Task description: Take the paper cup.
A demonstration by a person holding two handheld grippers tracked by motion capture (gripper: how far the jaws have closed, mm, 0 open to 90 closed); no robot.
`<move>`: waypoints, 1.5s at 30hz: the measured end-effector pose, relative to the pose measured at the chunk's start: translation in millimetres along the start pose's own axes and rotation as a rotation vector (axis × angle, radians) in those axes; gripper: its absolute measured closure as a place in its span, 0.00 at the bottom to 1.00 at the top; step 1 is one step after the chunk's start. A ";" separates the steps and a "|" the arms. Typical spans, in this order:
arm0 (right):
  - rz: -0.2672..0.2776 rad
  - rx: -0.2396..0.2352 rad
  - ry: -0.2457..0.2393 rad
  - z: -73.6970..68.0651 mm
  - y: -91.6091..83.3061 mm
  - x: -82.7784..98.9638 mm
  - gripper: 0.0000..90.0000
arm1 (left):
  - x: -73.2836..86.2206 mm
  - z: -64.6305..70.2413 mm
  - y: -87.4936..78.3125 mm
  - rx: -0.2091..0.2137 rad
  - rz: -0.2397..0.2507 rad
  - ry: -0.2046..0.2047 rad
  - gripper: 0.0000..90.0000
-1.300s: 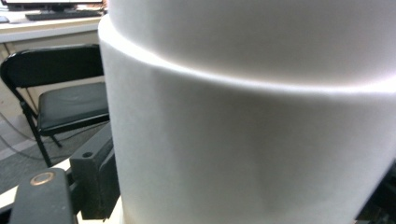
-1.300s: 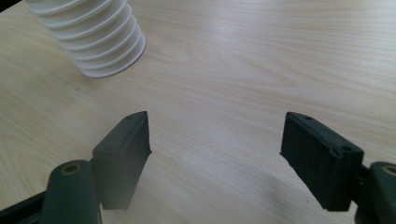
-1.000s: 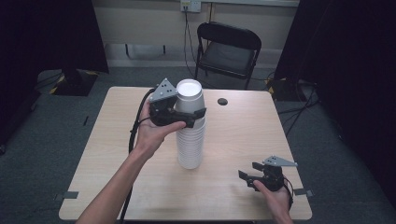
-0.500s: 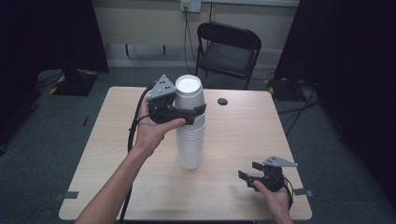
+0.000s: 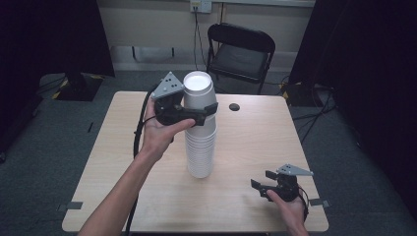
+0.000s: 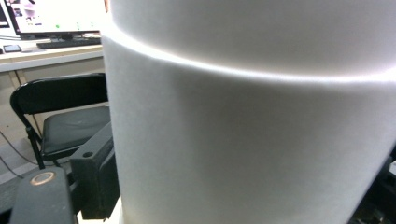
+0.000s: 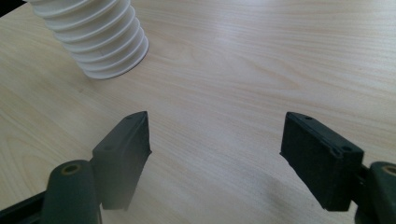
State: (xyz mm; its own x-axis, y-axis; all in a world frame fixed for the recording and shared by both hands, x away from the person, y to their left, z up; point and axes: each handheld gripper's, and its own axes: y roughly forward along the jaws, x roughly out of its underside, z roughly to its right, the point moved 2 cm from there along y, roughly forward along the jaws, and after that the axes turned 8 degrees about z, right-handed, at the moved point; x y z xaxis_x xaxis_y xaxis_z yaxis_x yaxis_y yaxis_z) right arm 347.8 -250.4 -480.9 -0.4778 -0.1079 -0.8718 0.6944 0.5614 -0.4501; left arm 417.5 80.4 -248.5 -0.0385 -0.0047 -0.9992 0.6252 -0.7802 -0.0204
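Centrally, left tool (image 5: 199, 112) clamped on top cup (image 5: 199, 96), right tool (image 7: 215, 154) apart over bare table (image 5: 246, 147).

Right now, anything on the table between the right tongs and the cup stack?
Nothing. Right gripper view shows bare wood between the right tongs and the cup stack; high view agrees.

White cup (image 6: 252, 140) stands directly before the camera, its wall crossed by a curved rim line near the top. Left gripper (image 6: 252, 205): one black jaw visible at lower left, against the cup's side. Behind, at left: a black folding chair (image 6: 56, 121) and a desk edge (image 6: 46, 56) with a monitor (image 6: 56, 16).
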 end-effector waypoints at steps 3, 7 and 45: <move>0.001 0.001 0.001 -0.2 0.0 0.0 0.26 | -3.4 0.8 -0.5 0.002 0.011 0.001 0.16; -0.003 -0.001 -0.001 -0.7 0.4 0.2 0.26 | -8.2 0.9 -1.8 -0.008 0.009 0.014 0.16; -0.009 -0.001 -0.011 -2.1 1.1 -0.1 0.26 | -25.6 -9.4 -54.1 -0.042 0.151 -0.009 0.16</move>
State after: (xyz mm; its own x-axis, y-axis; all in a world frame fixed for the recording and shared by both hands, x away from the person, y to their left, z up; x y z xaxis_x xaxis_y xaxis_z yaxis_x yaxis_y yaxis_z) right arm 347.5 -248.1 -481.0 -0.4779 -0.1223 -0.8699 0.6894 0.5615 -0.4577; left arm 392.0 128.6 -222.1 0.0511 -0.1260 -0.9907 0.6563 -0.7435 0.1285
